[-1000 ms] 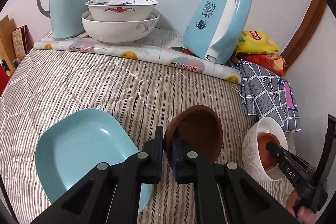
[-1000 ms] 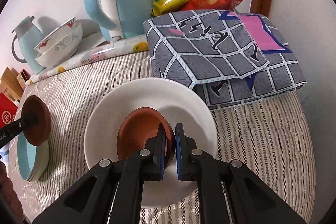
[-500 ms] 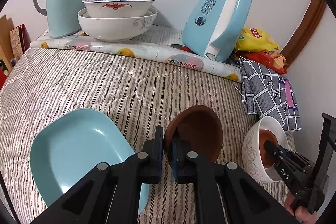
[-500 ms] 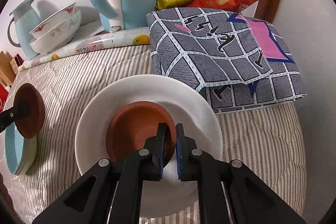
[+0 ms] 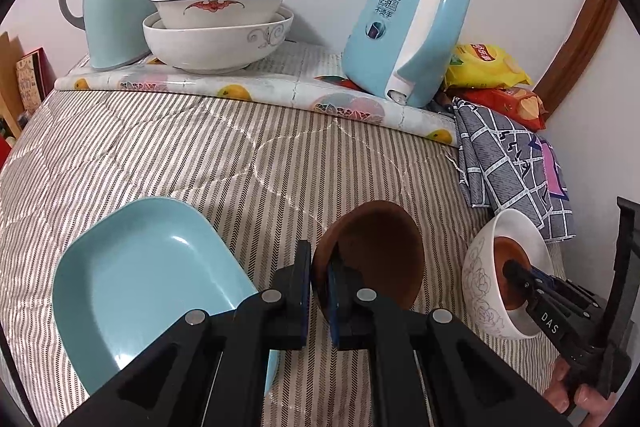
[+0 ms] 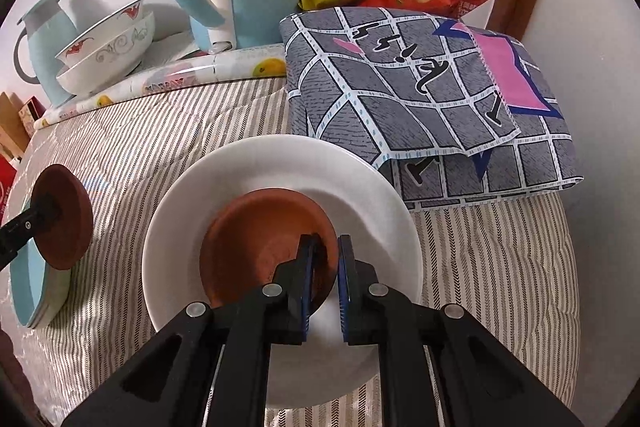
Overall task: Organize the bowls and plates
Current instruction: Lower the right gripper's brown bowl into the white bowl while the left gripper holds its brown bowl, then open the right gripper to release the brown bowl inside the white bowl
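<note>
You are in the middle of the nesting step, with one brown saucer being set down and a second waiting. Your right gripper (image 6: 323, 259) reaches into the white bowl (image 6: 256, 167) at the near right of the striped cloth (image 5: 200, 147); its jaws have just been opening and now stand slightly apart, straddling the near rim of the brown saucer in the bowl (image 6: 260, 231), which appears to rest on the bowl's floor. Whether the pads press on that rim cannot be told with certainty; the gap suggests the grip is slackening. Your left gripper (image 5: 319, 285) is pinched tight on the rim of the second brown saucer (image 5: 376, 251), held on edge above the cloth, just right of the blue plate (image 5: 136, 283). In my judgement the next move calls for a clean release and withdrawal of the right tongs, then carrying the held saucer across to stack it inside the first.
</note>
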A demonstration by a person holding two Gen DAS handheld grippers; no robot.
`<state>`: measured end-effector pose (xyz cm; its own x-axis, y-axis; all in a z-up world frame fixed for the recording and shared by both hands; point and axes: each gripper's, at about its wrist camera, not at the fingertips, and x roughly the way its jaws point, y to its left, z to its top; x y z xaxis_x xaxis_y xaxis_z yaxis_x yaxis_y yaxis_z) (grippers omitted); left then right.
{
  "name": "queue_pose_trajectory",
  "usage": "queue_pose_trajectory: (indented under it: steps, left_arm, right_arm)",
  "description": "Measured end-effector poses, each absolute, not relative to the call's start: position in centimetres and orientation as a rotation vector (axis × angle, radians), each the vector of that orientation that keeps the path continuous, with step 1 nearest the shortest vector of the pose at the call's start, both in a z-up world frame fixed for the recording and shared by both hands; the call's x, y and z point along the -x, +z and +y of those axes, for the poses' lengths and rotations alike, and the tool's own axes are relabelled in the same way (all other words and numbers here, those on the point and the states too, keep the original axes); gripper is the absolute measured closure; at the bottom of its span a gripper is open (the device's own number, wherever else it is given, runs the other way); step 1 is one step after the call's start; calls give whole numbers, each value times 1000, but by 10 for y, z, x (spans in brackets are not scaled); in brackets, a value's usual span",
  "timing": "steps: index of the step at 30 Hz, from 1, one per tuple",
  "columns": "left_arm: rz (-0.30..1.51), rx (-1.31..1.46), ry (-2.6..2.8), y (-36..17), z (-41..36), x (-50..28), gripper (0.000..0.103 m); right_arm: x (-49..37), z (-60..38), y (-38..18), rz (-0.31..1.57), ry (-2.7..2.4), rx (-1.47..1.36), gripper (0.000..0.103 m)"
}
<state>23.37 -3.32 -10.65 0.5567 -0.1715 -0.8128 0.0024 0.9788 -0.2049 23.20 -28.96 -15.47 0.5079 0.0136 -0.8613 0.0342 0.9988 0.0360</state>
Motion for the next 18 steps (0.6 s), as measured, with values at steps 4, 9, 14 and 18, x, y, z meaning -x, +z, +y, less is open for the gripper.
queue_pose_trajectory:
  steps: [4,9,14,18]
  left_arm:
    - [972,188,-100,-105,-33,-232,95]
    - [966,191,-105,-103,-34,-230,95]
    - [964,186,-120,-100,-40,-228,95]
    - [955,169,-140,-94,-51,-225,95]
  right_arm:
    - [-230,-290,-153,1038,-6,-64,82]
    - [-226,-288,-147,1016,-23,-51,65]
    - [-221,-293,-142,1005,-12,-80,65]
    - [-213,-299,-131,966,-14,-93,65]
